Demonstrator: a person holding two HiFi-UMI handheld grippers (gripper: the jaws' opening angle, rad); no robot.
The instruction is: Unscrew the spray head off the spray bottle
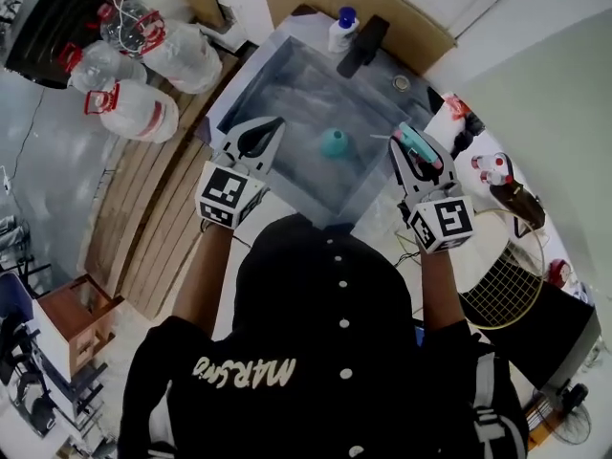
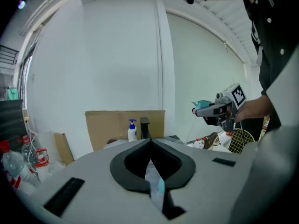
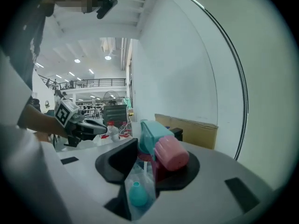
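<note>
The teal bottle [image 1: 334, 142] stands upright without its head on the blue-grey tabletop [image 1: 287, 89], between my two grippers. My right gripper [image 1: 403, 134] is raised to the bottle's right and shut on the teal and pink spray head [image 1: 420, 148]. In the right gripper view the spray head [image 3: 161, 146] fills the jaws of the right gripper [image 3: 152, 149], and the bottle [image 3: 136, 193] shows far below. My left gripper [image 1: 275, 123] hangs left of the bottle with its jaws shut and nothing in them. Its tips [image 2: 150, 142] meet in the left gripper view, with the bottle [image 2: 160, 187] below the gap.
A white pump bottle [image 1: 342, 29] and a black faucet [image 1: 363, 44] stand at the table's far edge before a cardboard sheet [image 2: 112, 125]. Several large water jugs [image 1: 143, 65] lie at the left. A racket [image 1: 502, 277] and small bottles [image 1: 492, 168] lie at the right.
</note>
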